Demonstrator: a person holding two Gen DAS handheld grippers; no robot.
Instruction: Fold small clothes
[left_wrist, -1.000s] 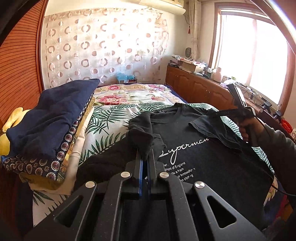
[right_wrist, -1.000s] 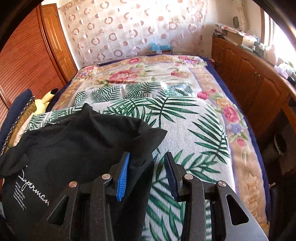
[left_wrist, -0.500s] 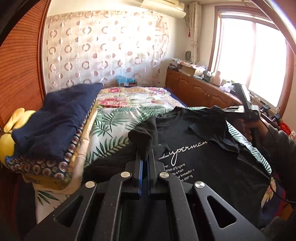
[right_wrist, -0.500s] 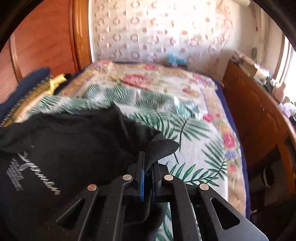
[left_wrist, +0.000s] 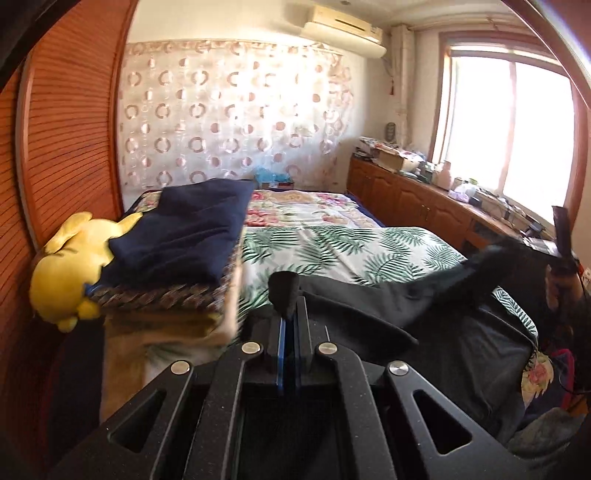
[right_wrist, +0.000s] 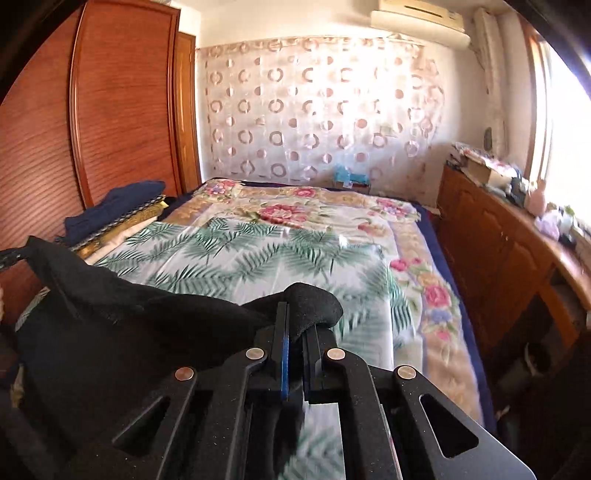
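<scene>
Two grippers, both clamped on the same black T-shirt (left_wrist: 424, 314). Left gripper (left_wrist: 290, 321): jaws together on a bunched bit of fabric that sticks up past the tips. Right gripper (right_wrist: 295, 332): jaws pinched on another fold of the shirt (right_wrist: 110, 332); it has just been closing, cloth between the pads.

Shirt position: held at two points, the span between them raised off the bed (right_wrist: 258, 251), the rest trailing down over the near end of the mattress. In the left view the right gripper sits at the far right edge, blurred, with the cloth stretched up towards it.

Progress, my read: early. Grip is secured on both sides, but no finished fold is visible. No crease, no squared stack, shirt is slack and draped. Left to do: likely lay it flat, fold in the sides, fold over, set it down.

Surface: bedsheet with a green palm-leaf print up front and a floral one behind, soft. Far half is free.

Room: folded navy blanket (left_wrist: 184, 225) on a stack of bedding at left, yellow plush toy (left_wrist: 70, 266) beside it against a wooden wardrobe (right_wrist: 122, 99). Circle-pattern curtain (right_wrist: 317, 103) at the head end, cluttered wooden cabinets under a bright window (left_wrist: 506, 122) on the right, air conditioner up top.
</scene>
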